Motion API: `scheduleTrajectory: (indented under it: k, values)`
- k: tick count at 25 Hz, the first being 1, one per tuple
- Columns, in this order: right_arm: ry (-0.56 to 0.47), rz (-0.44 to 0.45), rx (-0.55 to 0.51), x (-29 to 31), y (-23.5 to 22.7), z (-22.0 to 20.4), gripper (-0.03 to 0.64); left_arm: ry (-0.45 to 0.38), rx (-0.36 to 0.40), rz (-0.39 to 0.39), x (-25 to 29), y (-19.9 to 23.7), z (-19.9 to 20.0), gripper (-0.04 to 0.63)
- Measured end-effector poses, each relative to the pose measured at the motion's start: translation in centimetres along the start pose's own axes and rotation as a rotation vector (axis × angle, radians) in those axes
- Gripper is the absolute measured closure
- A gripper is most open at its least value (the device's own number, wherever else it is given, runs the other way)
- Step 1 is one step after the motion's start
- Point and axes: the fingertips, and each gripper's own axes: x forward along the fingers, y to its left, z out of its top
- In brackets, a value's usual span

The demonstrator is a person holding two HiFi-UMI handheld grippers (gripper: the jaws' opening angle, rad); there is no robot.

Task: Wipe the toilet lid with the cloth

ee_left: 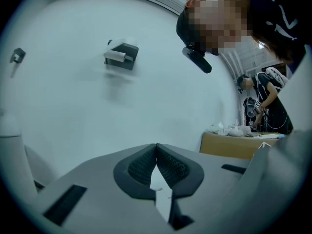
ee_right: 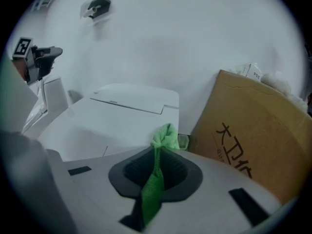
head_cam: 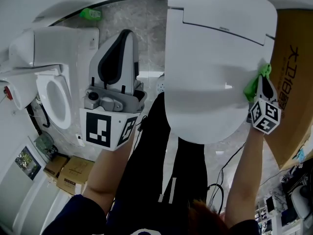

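1. At the right rim of the closed white toilet lid (head_cam: 210, 72): the right gripper (head_cam: 263, 80) is clenched on a green cloth (head_cam: 253, 86). A bunch of cloth pokes out past the jaw tips and meets the lid's edge.
2. Right gripper view: the cloth runs as a thin strip between the jaws, pinched tight. The lid lies ahead and to the left.
3. Right forearm (head_cam: 239, 180): stretched forward from the bottom of the head view. The marker cube faces the camera, just beside a cardboard box (head_cam: 293, 58) standing right of the lid.
4. Left gripper (head_cam: 126, 33): jaws pressed together, nothing between them. It is held off the lid to its left, over grey floor (head_cam: 146, 18), between the lid and a second toilet (head_cam: 54, 97) with an open seat at far left.
5. Left forearm (head_cam: 105, 170): bare, rising from lower left, gripper pointing away from the person.
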Motion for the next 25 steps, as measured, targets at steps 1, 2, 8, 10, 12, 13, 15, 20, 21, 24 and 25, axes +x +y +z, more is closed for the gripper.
scheduleTrajectory:
  k: [1,2,8,10,12,13,15,20,21,24,25]
  values:
    - [-0.001,-0.016,0.012,-0.1,-0.1,-0.1,0.568,-0.001,-0.001,0.000,0.0,0.0,0.0,0.575]
    - [-0.001,-0.029,0.027,-0.1,-0.2,-0.2,0.568,-0.002,-0.002,0.001,0.0,0.0,0.0,0.575]
    - [-0.009,-0.021,0.080,-0.3,-0.2,-0.4,0.568,-0.004,-0.004,0.006,-0.3,0.2,0.0,0.575]
    - [-0.011,-0.019,0.079,-0.4,-0.2,-0.4,0.568,-0.001,-0.001,0.007,-0.4,0.3,-0.1,0.575]
    - [-0.014,-0.025,0.068,-0.5,0.1,-0.5,0.568,-0.001,-0.001,0.011,-0.5,0.5,-0.1,0.575]
    - [-0.017,-0.027,0.064,-0.5,0.3,-0.5,0.568,-0.002,-0.002,0.014,-0.6,0.7,-0.1,0.575]
    - [-0.022,-0.025,0.065,-0.7,0.7,-0.6,0.568,-0.004,-0.005,0.019,-0.7,0.9,-0.1,0.575]
    - [-0.006,0.018,0.044,-1.2,2.7,-0.9,0.568,-0.006,-0.008,0.022,-1.0,1.2,-0.1,0.575]
    - [-0.004,0.031,0.037,-1.3,3.4,-0.9,0.567,-0.006,-0.009,0.024,-1.0,1.3,0.0,0.575]
    - [-0.001,0.068,0.029,-1.5,5.5,-0.8,0.568,-0.009,-0.012,0.021,-1.2,1.2,0.1,0.575]
    - [-0.002,0.081,0.029,-1.6,6.3,-0.7,0.567,-0.008,-0.013,0.018,-1.2,1.2,0.1,0.575]
